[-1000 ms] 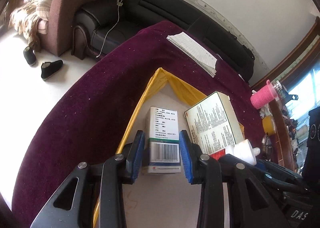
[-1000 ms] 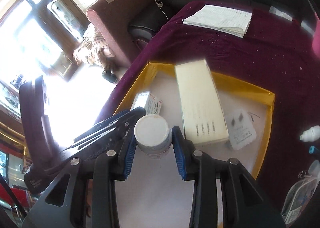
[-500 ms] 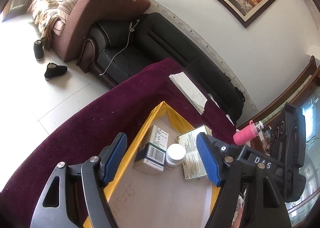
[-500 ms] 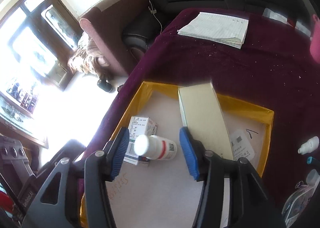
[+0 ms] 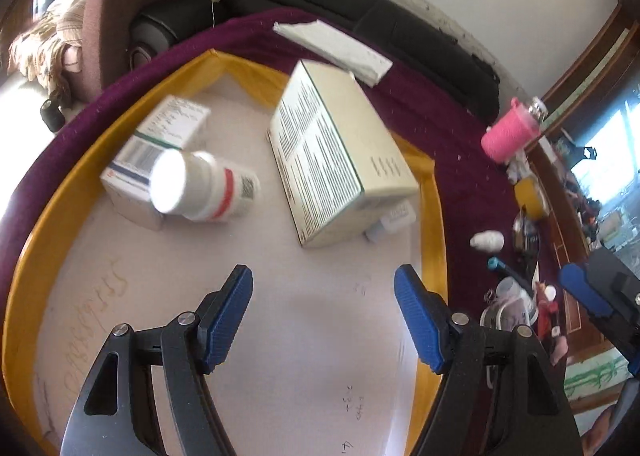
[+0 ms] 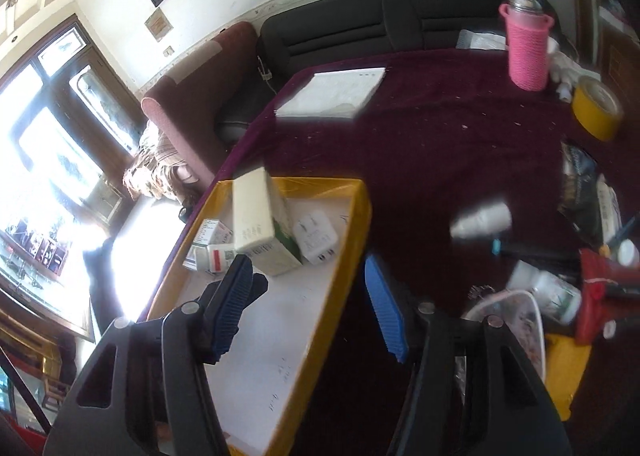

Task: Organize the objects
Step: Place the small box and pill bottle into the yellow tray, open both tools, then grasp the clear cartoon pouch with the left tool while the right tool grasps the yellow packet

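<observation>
A yellow-walled tray (image 5: 434,223) (image 6: 344,256) sits on the maroon tablecloth. In it lie a small medicine box (image 5: 160,147) (image 6: 206,234), a white pill bottle (image 5: 204,185) (image 6: 214,256) on its side against that box, a large cream box (image 5: 332,155) (image 6: 260,223) and a white plug adapter (image 6: 314,236). My left gripper (image 5: 323,316) is open and empty above the tray floor. My right gripper (image 6: 308,304) is open and empty over the tray's right wall.
On the cloth right of the tray lie a small white bottle (image 6: 482,219) (image 5: 486,240), another white bottle (image 6: 548,290), a red item (image 6: 600,276), a yellow tape roll (image 6: 596,107), a pink-sleeved flask (image 6: 526,49) and a notepad (image 6: 336,93). A black sofa (image 6: 380,31) stands behind.
Both grippers opened, releasing the small box and the pill bottle into the tray. Both then pulled back, and the right one swung right toward the loose items.
</observation>
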A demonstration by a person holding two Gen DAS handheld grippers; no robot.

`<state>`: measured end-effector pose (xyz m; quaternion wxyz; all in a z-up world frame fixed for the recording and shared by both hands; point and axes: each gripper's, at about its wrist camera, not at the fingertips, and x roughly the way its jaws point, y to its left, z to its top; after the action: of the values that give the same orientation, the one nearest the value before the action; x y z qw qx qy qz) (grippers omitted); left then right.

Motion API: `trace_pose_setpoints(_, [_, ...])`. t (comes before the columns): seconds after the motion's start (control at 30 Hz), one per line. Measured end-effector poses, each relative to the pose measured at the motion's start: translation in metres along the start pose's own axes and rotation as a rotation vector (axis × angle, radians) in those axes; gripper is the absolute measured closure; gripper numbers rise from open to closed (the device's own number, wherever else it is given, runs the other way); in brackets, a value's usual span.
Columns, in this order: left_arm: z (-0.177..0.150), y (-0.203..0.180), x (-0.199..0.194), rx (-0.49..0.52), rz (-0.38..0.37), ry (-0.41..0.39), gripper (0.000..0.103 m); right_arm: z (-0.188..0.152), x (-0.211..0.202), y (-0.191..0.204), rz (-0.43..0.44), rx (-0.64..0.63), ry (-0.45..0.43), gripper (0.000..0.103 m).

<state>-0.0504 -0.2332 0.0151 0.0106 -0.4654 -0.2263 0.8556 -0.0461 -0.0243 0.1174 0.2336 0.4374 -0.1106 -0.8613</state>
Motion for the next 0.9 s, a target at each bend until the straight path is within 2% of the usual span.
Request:
trace_pose_setpoints(0.13, [-0.019,-0.012,-0.003,0.056,0.069,0.026,0.035,-0.023,-0.030,-0.040,-0.006,0.065,-0.021,0.045])
trace_pose_setpoints(0.3, [-0.048,-0.021,-0.018,0.095,0.074,0.033,0.035,-0.049,-0.064,-0.085,-0.004,0.139,-0.048,0.045])
trace_pose_setpoints(0.37, [-0.057,-0.020,-0.024,0.100,0.048,0.042,0.035,-0.062,-0.082,-0.108,-0.007,0.176,-0.063,0.045])
trace_pose_setpoints(0.43, [-0.061,-0.018,-0.031,0.086,-0.029,0.049,0.035,-0.071,-0.094,-0.127,-0.023,0.199,-0.074,0.045])
trace_pose_setpoints(0.47, [-0.060,-0.018,-0.038,0.078,-0.058,0.031,0.035,-0.075,-0.101,-0.137,-0.035,0.209,-0.080,0.045])
trace_pose_setpoints(0.53, [-0.059,-0.025,-0.054,0.081,-0.068,-0.017,0.035,-0.084,-0.113,-0.157,-0.056,0.233,-0.095,0.045])
trace_pose_setpoints(0.63, [-0.061,-0.056,-0.074,0.120,-0.116,-0.045,0.035,-0.094,-0.125,-0.185,-0.070,0.281,-0.120,0.044])
trace_pose_setpoints(0.73, [-0.066,-0.098,-0.078,0.172,-0.141,-0.041,0.028,-0.100,-0.127,-0.207,-0.071,0.332,-0.143,0.043])
trace_pose_setpoints(0.8, [-0.066,-0.125,-0.067,0.205,-0.159,-0.001,0.028,-0.102,-0.127,-0.219,-0.071,0.351,-0.163,0.043])
trace_pose_setpoints(0.9, [-0.071,-0.162,-0.039,0.228,-0.137,0.049,0.028,-0.104,-0.125,-0.230,-0.075,0.356,-0.195,0.043])
